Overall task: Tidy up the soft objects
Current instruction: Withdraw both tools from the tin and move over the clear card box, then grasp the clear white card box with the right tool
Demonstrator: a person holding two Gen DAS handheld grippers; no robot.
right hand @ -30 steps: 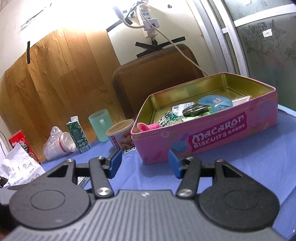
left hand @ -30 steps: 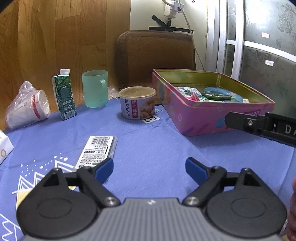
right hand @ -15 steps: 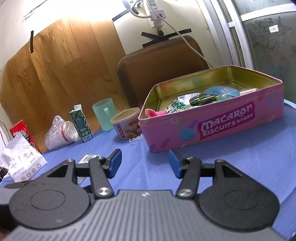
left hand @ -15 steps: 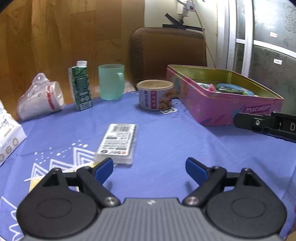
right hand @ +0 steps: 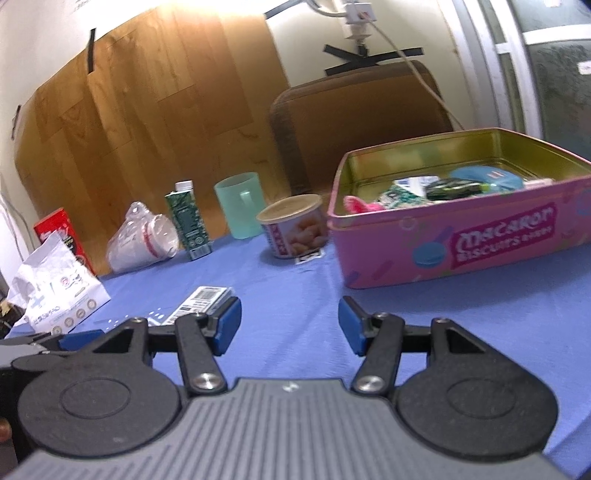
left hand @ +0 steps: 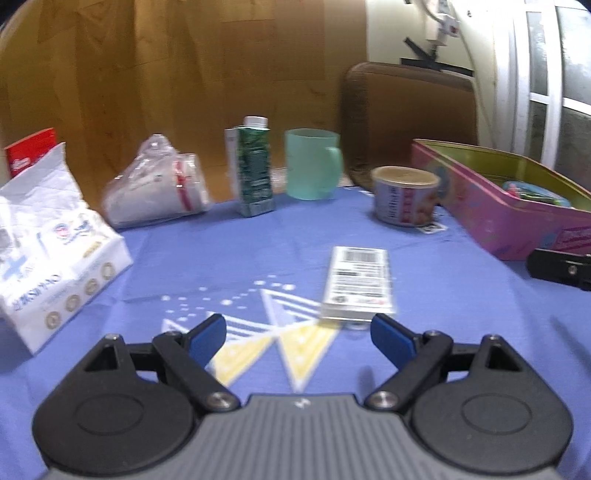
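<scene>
pink tin [left hand: 517, 206] cut off right

Counter [left hand: 229, 258] covered by a blue cloth with a white and yellow triangle print near the front edge. Behind it, a wood-grain panel [right hand: 155, 110] leans against a pale wall [right hand: 44, 40], fixed with strips of black tape. A brown padded chair back [right hand: 362, 122] stands just behind the counter. On the wall above it, a white power socket [right hand: 356, 16] with a cable running down, taped in black. At right, a white-framed door [left hand: 517, 92] with patterned frosted glass. Bright light at upper wall.
</scene>
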